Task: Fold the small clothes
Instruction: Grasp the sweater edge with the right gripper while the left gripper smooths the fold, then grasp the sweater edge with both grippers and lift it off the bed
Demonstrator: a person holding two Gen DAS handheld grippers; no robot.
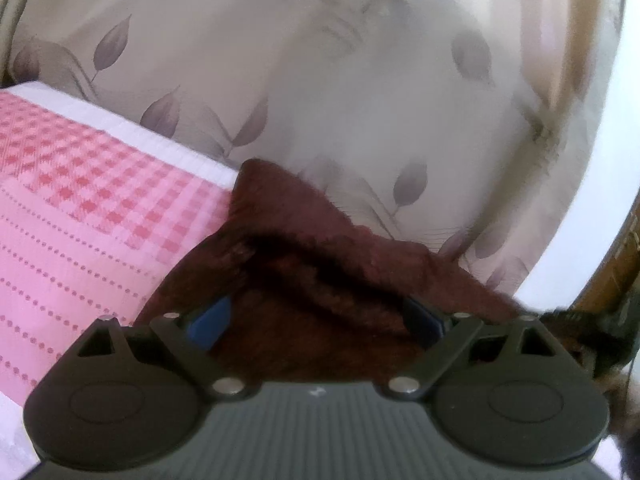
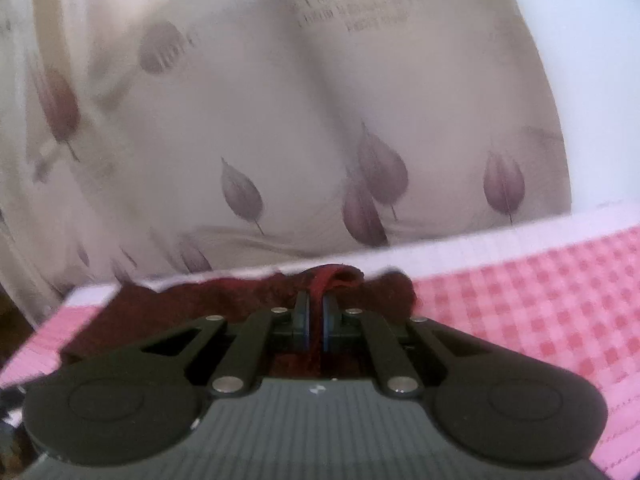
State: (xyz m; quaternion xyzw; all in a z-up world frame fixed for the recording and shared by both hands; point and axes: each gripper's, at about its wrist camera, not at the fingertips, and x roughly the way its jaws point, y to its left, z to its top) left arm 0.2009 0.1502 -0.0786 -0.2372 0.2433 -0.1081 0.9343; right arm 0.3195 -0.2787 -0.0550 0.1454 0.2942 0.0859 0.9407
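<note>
fuzzy maroon cloth garment (image 1: 320, 280)

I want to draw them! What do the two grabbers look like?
Both look alike. The left gripper and right gripper are black plastic, with two round discs, slanted bars joined by shiny silver pins, and a ribbed grey body bearing a tiny white mark. The jaws carry blue pads.

The small cloth (image 1: 320, 240) is dark maroon, a brighter red where a fold of it (image 2: 336, 274) stands up. It lies on a pink bedcover (image 1: 80, 184) with a red-and-pink check on part, rows of small red dots nearer, and a plain white band (image 2: 460, 248) along its far edge. Beyond hangs a cream curtain (image 1: 280, 80) printed with dull purple leaves on thin grey stems. Both grippers are black with ribbed grey bodies and blue pads (image 1: 212, 320).
</note>
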